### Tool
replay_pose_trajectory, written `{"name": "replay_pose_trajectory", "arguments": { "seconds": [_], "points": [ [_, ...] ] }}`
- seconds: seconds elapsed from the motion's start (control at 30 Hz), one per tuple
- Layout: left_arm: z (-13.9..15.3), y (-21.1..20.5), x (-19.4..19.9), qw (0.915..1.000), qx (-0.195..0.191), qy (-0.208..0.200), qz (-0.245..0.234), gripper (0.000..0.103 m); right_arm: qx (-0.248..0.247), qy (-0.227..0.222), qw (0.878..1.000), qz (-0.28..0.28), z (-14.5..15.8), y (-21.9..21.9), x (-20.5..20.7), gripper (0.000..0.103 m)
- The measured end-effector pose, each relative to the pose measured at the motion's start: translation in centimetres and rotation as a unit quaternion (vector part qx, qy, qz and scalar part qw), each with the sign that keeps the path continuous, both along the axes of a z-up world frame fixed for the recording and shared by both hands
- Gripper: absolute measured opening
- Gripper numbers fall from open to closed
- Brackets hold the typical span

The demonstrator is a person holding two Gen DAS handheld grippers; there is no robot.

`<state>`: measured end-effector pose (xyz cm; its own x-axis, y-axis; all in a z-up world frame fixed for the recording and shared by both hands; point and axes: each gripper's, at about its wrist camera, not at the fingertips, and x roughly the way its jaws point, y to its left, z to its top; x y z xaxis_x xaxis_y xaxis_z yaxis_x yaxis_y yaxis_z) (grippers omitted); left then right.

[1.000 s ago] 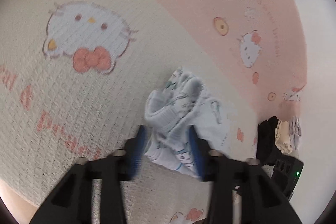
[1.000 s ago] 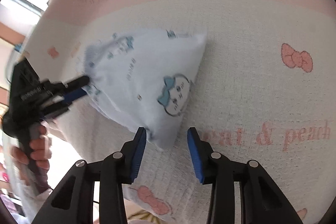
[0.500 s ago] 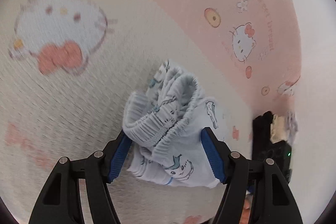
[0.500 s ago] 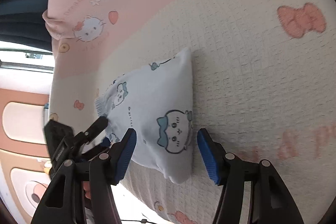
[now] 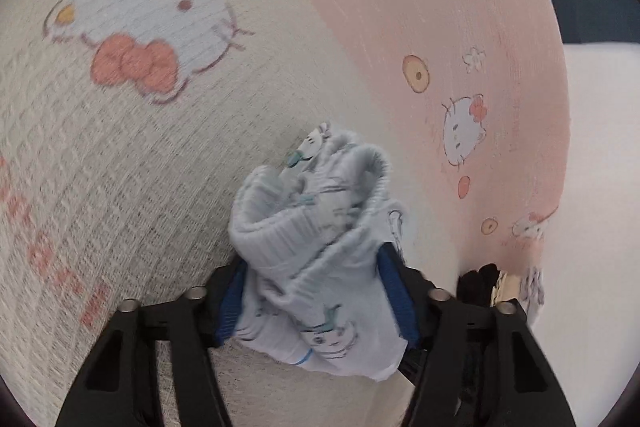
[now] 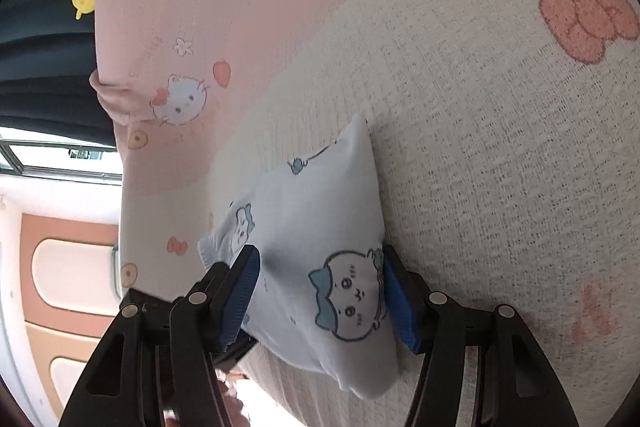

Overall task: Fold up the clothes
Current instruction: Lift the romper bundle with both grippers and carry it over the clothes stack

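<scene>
The left tool [image 5: 316, 291] is closing on the garment [image 5: 320, 247]; the right tool [image 6: 320, 295] apparently grips its other end on the blanket [image 6: 500, 147].

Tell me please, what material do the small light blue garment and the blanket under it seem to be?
The light blue garment looks like soft, matte knit cotton: its ribbed elastic band bunches and the cloth creases easily. The blanket looks like a thick woven cotton or blend: its cream part shows a raised waffle-like grid, while the pink border looks smoother. Exact fibre cannot be told.
</scene>
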<state>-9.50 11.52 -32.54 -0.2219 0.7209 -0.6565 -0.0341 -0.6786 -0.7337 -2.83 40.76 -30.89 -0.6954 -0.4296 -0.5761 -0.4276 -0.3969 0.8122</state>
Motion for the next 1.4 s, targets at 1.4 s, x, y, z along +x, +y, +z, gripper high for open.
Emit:
{"name": "replay_pose_trajectory", "arguments": {
  "seconds": [1.4],
  "points": [
    [26.0,23.4,9.3,0.9370,0.153,0.223,-0.221,0.024,0.487,0.060,0.865,-0.106,33.2,10.8,16.0,0.024]
  ]
}}
